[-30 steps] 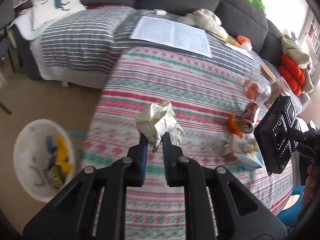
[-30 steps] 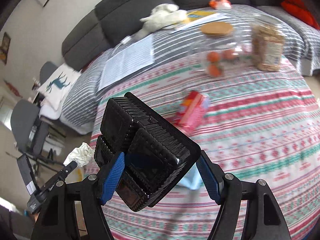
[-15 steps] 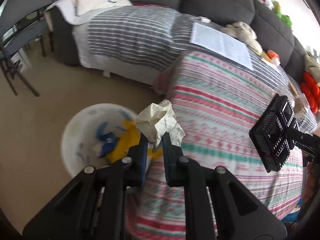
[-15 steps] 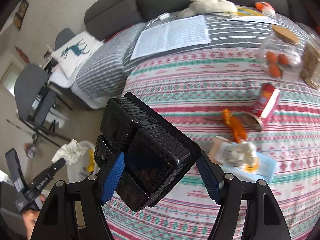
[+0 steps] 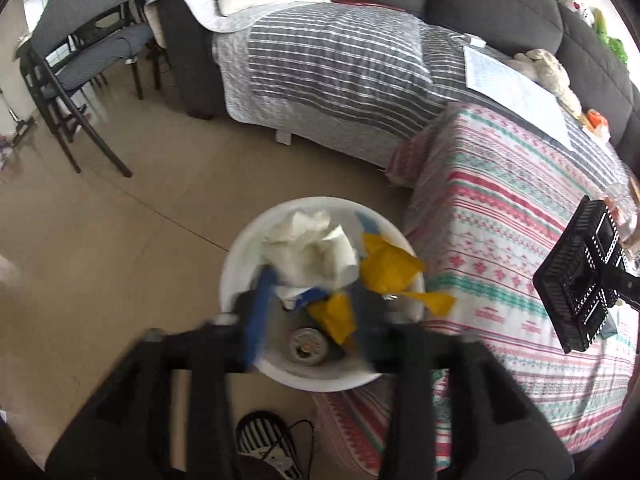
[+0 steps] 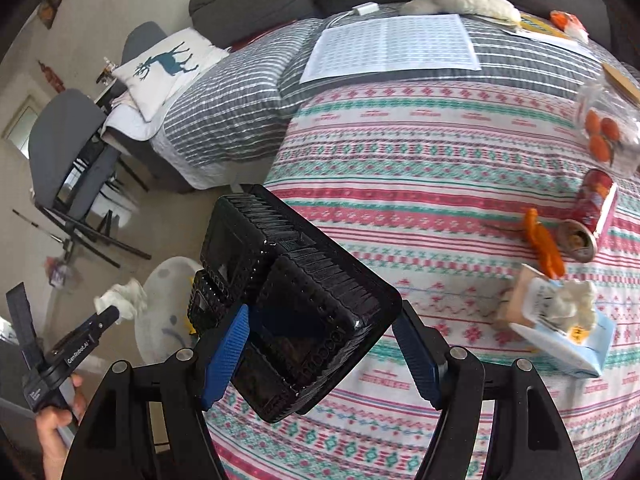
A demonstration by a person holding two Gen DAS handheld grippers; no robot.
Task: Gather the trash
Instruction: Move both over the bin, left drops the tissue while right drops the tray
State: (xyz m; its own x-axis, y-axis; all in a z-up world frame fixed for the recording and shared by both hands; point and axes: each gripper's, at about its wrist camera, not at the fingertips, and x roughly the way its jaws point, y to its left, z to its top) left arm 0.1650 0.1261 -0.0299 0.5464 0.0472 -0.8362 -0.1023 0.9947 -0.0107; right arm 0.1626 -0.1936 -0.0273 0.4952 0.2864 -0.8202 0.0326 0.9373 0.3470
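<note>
Left gripper (image 5: 308, 312) hangs right over the white bin (image 5: 236, 264) on the floor. Its fingers look blurry and spread wide apart, with nothing pinched between them. A crumpled white paper ball (image 5: 308, 248) sits just past the fingertips, at the top of the bin. I cannot tell if it has landed or is dropping. From the right camera it shows just at the tip of the left gripper, above the bin. Inside the bin there are also yellow wrappers (image 5: 388, 268), a bit of blue, and a round can (image 5: 308, 346) near the bottom.

Right gripper (image 6: 320, 344) holds a black plastic tray (image 6: 296, 304). One blue finger presses on the tray's left side. The other finger stands a little off to the right, so the hold looks loose on that side. The tray is tilted and hangs over the edge of the striped table cloth (image 6: 400, 184), not yet over the bin.

So the step in hand looks like dropping the paper in the bin. Next, I think the black tray needs to go over the bin and be let go. More trash waits on the cloth: a red can (image 6: 592, 204), an orange scrap (image 6: 544, 244), and a blue and white carton (image 6: 560, 328) with a white wad on it. The jar of little oranges (image 6: 604, 132) looks like food, not trash.
</note>
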